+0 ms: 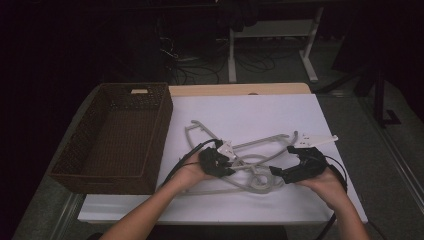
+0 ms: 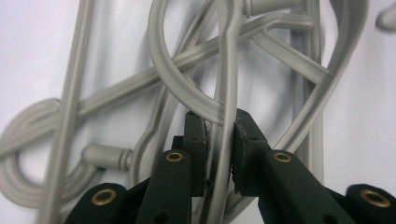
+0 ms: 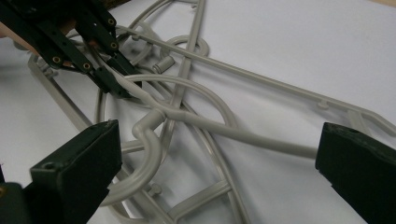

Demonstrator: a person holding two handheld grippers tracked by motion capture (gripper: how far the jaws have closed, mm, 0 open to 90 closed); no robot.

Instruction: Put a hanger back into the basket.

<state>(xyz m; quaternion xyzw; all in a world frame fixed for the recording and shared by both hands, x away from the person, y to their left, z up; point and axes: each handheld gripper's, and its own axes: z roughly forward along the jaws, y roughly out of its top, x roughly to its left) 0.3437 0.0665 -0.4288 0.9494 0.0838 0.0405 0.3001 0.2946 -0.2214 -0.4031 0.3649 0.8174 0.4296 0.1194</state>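
I have my left gripper [image 2: 219, 154] pinched on one bar of the tangled grey hangers [image 1: 250, 165] lying mid-table beside the wicker basket [image 1: 117, 135]. My right gripper [image 3: 219, 163] hangs wide open over the heap. Next, I judge, comes lifting that hanger free of the others.

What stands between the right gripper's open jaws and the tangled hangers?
Nothing visible: the right gripper stands open at the hangers, whose bars lie between its jaws. The left gripper grips one bar farther off.
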